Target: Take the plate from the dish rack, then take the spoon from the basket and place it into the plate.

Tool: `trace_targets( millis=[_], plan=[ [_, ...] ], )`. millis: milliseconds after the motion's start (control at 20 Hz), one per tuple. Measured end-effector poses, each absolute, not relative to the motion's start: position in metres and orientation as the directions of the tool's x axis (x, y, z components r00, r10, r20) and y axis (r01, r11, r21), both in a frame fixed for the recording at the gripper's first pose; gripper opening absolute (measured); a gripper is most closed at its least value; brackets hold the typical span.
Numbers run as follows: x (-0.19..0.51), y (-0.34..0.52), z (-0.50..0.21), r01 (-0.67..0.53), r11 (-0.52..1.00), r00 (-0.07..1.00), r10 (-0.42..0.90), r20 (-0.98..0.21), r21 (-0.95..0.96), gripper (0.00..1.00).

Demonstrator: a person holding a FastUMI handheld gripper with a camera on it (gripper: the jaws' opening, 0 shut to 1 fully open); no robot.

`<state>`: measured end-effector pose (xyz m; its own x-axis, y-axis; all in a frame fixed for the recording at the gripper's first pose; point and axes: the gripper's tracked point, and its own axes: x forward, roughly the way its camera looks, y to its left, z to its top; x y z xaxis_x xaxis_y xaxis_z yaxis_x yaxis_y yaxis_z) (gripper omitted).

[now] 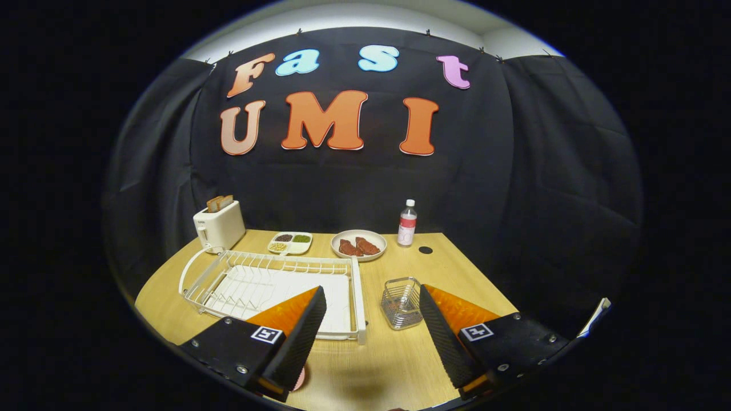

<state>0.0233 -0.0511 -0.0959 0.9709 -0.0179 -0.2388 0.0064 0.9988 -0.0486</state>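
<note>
The dish rack (274, 285) is a white wire thing on its white tray, sitting on the left half of the worktop (394, 354), and I honestly can't make out a plate standing in it from here. There's a sliver of something pink (300, 379) peeking out right under my left finger, near edge of the worktop, can't tell what it is. The little wire basket (401, 302) is just right of the rack, and I can see a spoon (404, 297) handle poking up inside it, sort of. My tool (372, 337) is hovering above the near part of the worktop, fingers wide apart, holding nothing, with the basket just ahead of the gap, next to the right finger. Further back there's a white toaster (219, 226) with bread in it at the far left, then a divided dish (290, 242) of small bits, a plate of brownish food (358, 245), and a bottle (407, 223) at the far right.
</note>
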Motion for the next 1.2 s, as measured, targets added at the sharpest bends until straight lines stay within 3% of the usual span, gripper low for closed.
trace_targets(
  millis=[1200],
  plan=[
    [0.047,-0.139,-0.071,0.054,0.998,0.985,-0.056,-0.162,-0.014,0.97]
  ],
)
